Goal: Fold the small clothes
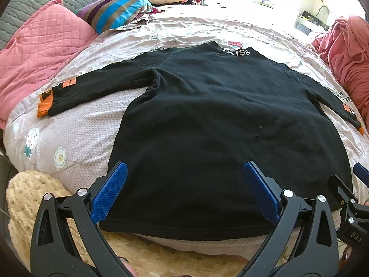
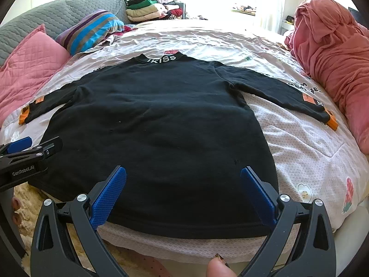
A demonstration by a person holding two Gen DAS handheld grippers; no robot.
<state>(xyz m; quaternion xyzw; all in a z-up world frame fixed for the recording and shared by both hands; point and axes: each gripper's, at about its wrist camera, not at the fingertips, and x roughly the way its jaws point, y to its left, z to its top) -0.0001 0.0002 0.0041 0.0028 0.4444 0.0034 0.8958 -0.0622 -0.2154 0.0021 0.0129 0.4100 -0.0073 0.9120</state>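
Note:
A black long-sleeved sweater (image 1: 207,106) with orange cuffs and white collar lettering lies flat on the bed, collar away from me, both sleeves spread out; it also shows in the right wrist view (image 2: 156,120). My left gripper (image 1: 184,170) is open and empty, its blue pads above the hem's left part. My right gripper (image 2: 183,175) is open and empty above the hem's right part. Each gripper shows at the edge of the other's view: the right gripper (image 1: 350,194) and the left gripper (image 2: 30,150).
The bed (image 2: 311,161) has a pale floral cover. Pink quilted pillow (image 1: 39,53) and striped pillow (image 1: 115,7) lie at left, a pink heap of fabric (image 2: 334,57) at right, folded clothes (image 2: 147,9) at the back. A cream fluffy rug (image 1: 30,198) lies below the bed edge.

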